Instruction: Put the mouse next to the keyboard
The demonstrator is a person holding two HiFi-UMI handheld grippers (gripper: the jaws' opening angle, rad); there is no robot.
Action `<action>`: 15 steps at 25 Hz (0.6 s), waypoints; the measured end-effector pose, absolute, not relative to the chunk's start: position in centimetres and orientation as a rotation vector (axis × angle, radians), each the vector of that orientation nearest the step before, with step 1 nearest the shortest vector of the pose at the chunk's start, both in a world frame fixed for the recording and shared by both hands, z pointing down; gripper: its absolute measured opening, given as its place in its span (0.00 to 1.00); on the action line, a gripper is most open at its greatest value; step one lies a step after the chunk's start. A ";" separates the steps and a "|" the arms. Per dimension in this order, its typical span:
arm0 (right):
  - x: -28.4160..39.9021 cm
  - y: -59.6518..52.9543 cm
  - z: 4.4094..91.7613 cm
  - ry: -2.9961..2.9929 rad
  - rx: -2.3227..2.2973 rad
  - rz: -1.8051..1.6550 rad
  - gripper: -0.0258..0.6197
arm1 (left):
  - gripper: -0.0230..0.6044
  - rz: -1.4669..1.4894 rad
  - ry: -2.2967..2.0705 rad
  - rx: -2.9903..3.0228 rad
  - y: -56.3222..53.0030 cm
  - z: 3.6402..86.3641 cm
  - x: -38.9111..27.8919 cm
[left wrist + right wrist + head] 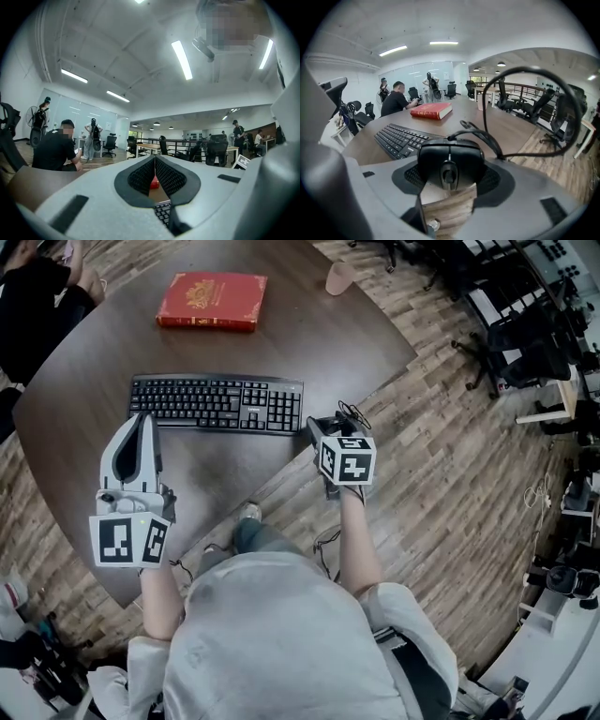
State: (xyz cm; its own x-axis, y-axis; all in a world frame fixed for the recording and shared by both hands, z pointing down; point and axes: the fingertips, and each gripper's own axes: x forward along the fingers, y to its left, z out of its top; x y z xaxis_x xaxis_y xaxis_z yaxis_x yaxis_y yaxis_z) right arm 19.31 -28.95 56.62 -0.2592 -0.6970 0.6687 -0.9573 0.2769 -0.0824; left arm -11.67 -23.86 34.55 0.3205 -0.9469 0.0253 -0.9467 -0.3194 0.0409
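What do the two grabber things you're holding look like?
The left gripper and the right gripper both have pale grey plastic shells, with black textured pads inside. Each carries a white cube printed with black square markers. The person wears a light grey top.

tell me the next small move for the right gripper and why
Probably ease the right gripper forward and down, setting the mouse on the table right of the keyboard. It's shut on the mouse at the table's edge, with floor showing beneath.

Left tongs (145, 418), right tongs (319, 427): pale grey, black pads (140, 177), marker cubes (131, 540); grey shirt (281, 643).
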 end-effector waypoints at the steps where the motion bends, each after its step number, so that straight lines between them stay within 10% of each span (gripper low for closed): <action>1: 19.4 -29.1 57.0 -2.026 1.473 0.680 0.43 | 0.05 -0.003 -1.810 2.508 -23.9 34.6 -11.8; 15: 20.0 -30.0 60.2 -1.889 1.389 0.777 0.43 | 0.05 0.017 -1.832 2.476 -24.4 35.4 -12.1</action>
